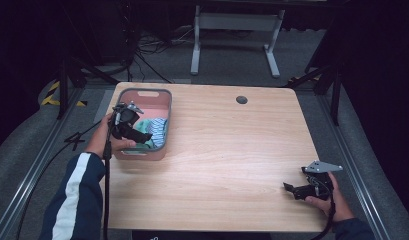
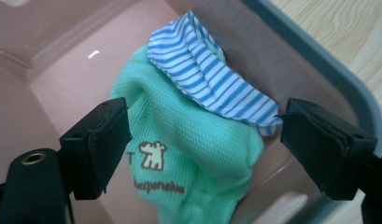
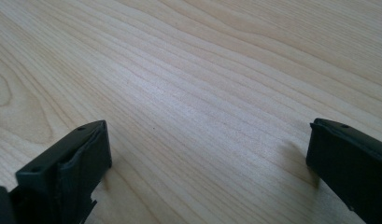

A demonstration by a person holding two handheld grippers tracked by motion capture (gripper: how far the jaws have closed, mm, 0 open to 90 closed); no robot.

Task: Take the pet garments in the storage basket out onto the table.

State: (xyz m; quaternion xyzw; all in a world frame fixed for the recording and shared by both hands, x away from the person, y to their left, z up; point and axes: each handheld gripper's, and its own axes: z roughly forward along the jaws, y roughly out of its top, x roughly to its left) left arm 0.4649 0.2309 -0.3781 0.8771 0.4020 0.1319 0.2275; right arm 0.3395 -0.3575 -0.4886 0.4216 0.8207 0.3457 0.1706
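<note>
Where the table [image 1: 227, 165] ran out to its left edge, we saw a pink basket with a grey rim [image 1: 168, 107] standing at the far left corner, one long side near that edge and its far end close to the back edge. Our left gripper [image 1: 142, 136] hung over the basket's near half, its jaws spread wide and gripping nothing. Between the basket and the right edge the wooden top lay open, broken by a round grey cable hole [image 1: 241, 99] near the back. Our right gripper [image 1: 288, 187] sat low at the near right corner, well apart from the basket, with the table's front and right edges close to it.

In the left gripper view we could make out what the high view left as a small patch of colour: a mint-green knit garment [image 2: 193, 154] with a brown dog print and brown lettering, and over its far part a blue-and-white striped cloth [image 2: 212, 79] lying against the basket's wall [image 2: 291, 60]. Both lay on the pink floor of the basket, between the two black jaws, and the pads did not press on them; bare pink floor stayed free on the left of the clothes.

In the right gripper view we found pale wood grain, with the right gripper's jaws standing far apart and nothing between them.
</note>
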